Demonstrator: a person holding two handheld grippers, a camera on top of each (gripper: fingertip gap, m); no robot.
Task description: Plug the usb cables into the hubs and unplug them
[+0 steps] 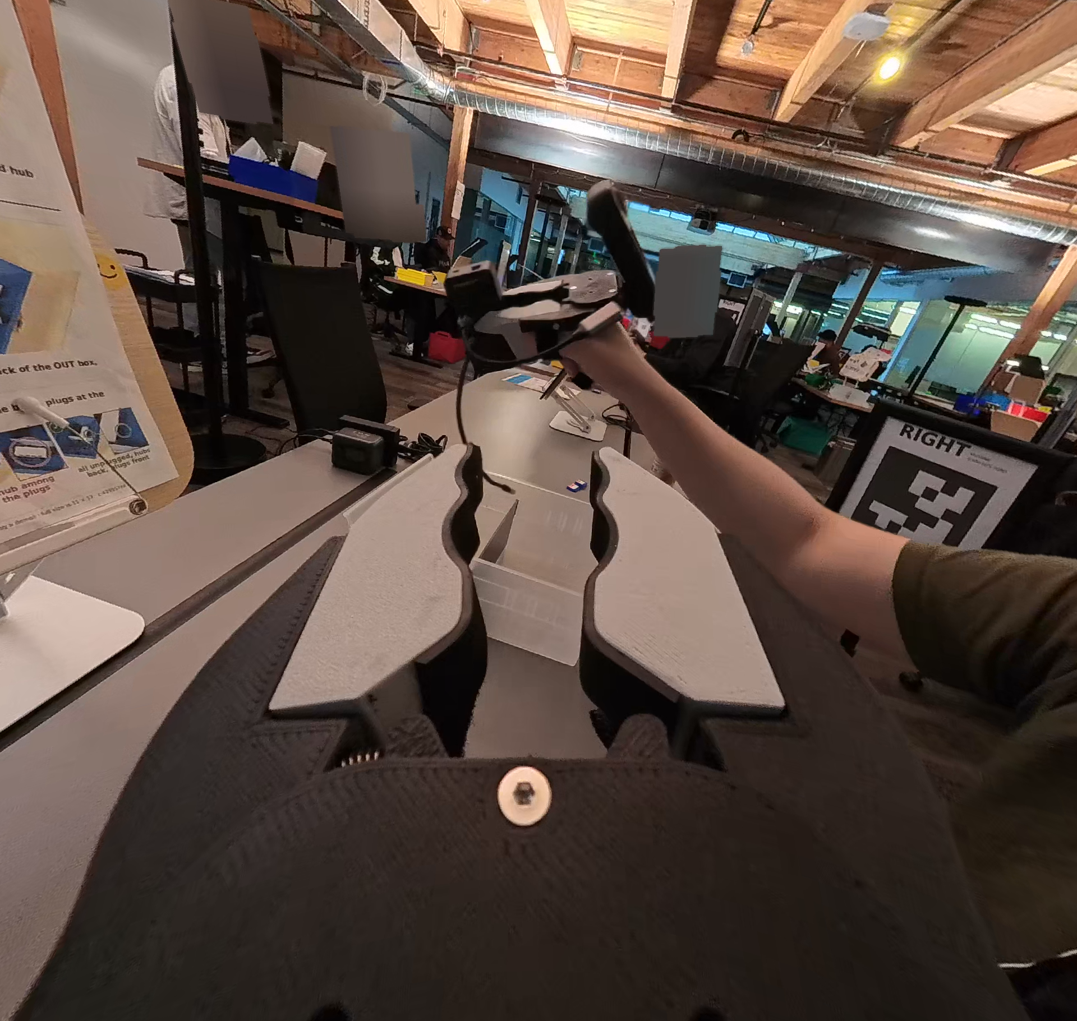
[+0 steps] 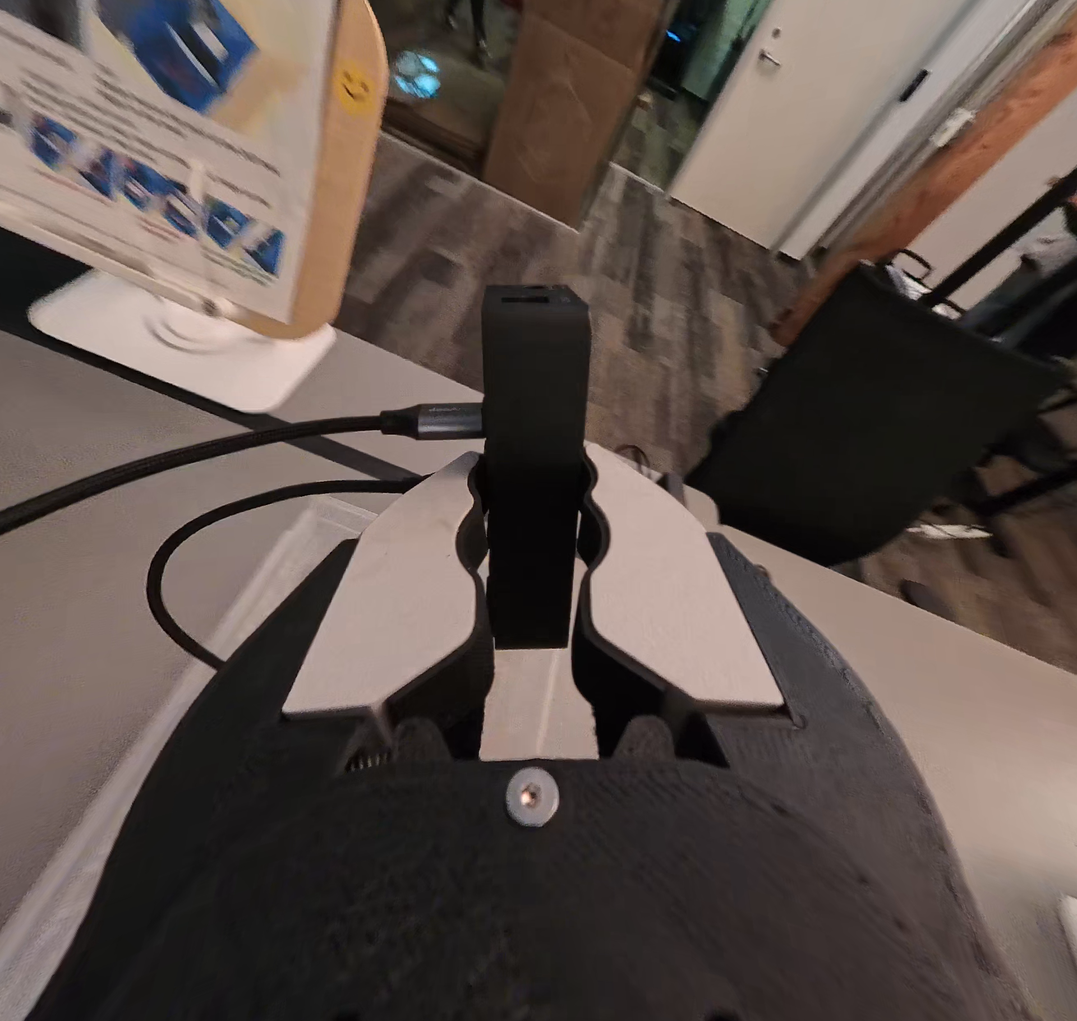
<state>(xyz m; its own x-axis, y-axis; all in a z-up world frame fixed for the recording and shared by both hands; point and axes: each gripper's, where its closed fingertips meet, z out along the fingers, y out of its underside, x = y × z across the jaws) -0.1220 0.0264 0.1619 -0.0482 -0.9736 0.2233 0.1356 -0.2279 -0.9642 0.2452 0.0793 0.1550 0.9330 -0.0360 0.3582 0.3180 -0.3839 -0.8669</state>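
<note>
One hub (image 2: 533, 457), black and bar-shaped, is clamped between the fingers of the right hand-held gripper (image 2: 531, 504), long axis pointing away from the camera. One braided cable (image 2: 204, 457) is seated in the hub's left side by a grey plug (image 2: 434, 417); a thinner cable (image 2: 169, 562) loops below the hub toward the gripper. An open port shows on the hub's far end.

Left hand-held gripper (image 1: 533, 486) stands part open and empty, low over a clear bin (image 1: 536, 579) on the surface (image 1: 175, 556). Beyond the bin, the right gripper shows raised well above it, the thin cable hanging from the hub toward the bin.

Step, as judged: hub lifted with one cable still plugged; unplugging is pending.

Next move calls for: left gripper to rise from the bin to the hub's left side, close on the grey plug shell rather than the braid, and pull straight out along the plug axis while the right holds firm.
</note>
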